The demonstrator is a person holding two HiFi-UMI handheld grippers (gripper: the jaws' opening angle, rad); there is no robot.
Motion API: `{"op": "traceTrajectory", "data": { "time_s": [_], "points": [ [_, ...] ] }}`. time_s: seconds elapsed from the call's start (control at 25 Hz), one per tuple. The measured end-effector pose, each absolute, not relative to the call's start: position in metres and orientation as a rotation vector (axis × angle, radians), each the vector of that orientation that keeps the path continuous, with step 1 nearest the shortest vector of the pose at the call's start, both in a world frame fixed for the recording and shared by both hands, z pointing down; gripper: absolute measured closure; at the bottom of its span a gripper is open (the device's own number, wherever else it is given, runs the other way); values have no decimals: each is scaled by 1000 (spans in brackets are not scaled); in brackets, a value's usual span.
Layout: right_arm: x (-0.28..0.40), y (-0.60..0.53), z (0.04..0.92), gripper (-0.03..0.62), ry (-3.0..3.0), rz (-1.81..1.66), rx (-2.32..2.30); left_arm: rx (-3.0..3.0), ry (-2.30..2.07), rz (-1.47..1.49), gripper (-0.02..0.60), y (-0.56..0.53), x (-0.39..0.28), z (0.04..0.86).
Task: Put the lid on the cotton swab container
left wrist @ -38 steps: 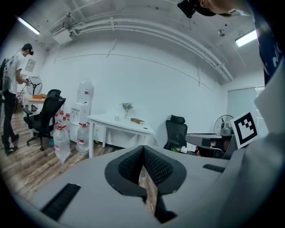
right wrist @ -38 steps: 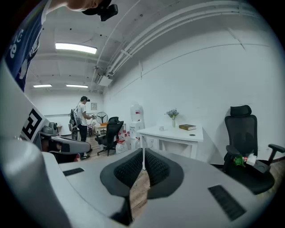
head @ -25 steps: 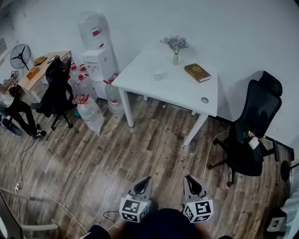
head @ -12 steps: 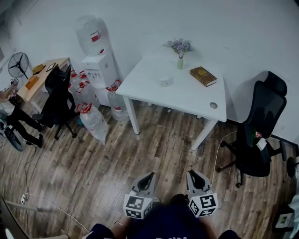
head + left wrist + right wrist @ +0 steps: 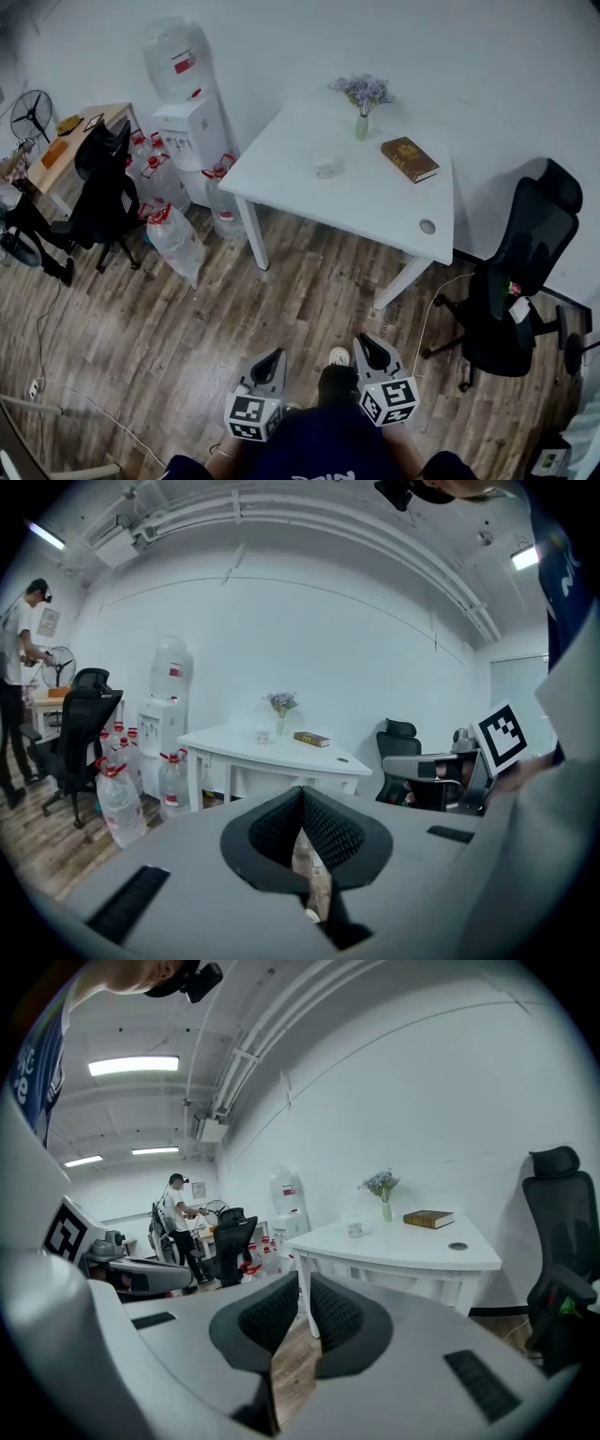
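Far to the left of the white surface [image 5: 375, 202] stand one fan [image 5: 37, 112], one wooden desk [image 5: 66, 145] and one black chair [image 5: 103, 183], with a person [image 5: 28, 230] at that edge of the room. Closer to the surface's left side is one water dispenser [image 5: 192, 127], and a cluster of water jugs [image 5: 173, 239] sits on the wooden floor [image 5: 169, 319]; I count at least four by their red caps. On the surface itself, left to right, are the one small clear cotton swab container [image 5: 325, 167], too small to tell how its lid sits, one vase of flowers [image 5: 362, 117] by the wall, one brown book [image 5: 410, 157] and one round cable hole [image 5: 427, 226]. To the right of the surface stands a second black chair [image 5: 511, 291]. Well short of the surface, over the floor, are two tools: the left hand-held gripper [image 5: 274, 354] has its jaws pressed together on nothing, and the right hand-held gripper [image 5: 361, 339] is closed to a thin slit, also empty.
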State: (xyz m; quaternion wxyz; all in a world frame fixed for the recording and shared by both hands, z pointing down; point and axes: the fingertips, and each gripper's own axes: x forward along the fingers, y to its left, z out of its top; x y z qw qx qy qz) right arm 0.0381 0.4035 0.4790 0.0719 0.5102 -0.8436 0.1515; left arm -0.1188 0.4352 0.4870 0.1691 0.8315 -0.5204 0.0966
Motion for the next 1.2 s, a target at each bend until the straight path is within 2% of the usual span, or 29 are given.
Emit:
{"op": "traceTrajectory", "data": {
  "time_s": [0.36, 0.76, 1.2],
  "points": [
    [65, 256, 469, 537, -2656, 446, 1389, 2302, -1599, 265, 566, 309, -76, 469],
    [124, 148, 475, 537, -2689, 441, 1279, 2238, -1648, 208, 566, 206, -3, 475],
    [142, 114, 486, 537, -2694, 516, 1263, 2281, -1563, 255, 566, 154, 38, 482]
  ]
}}
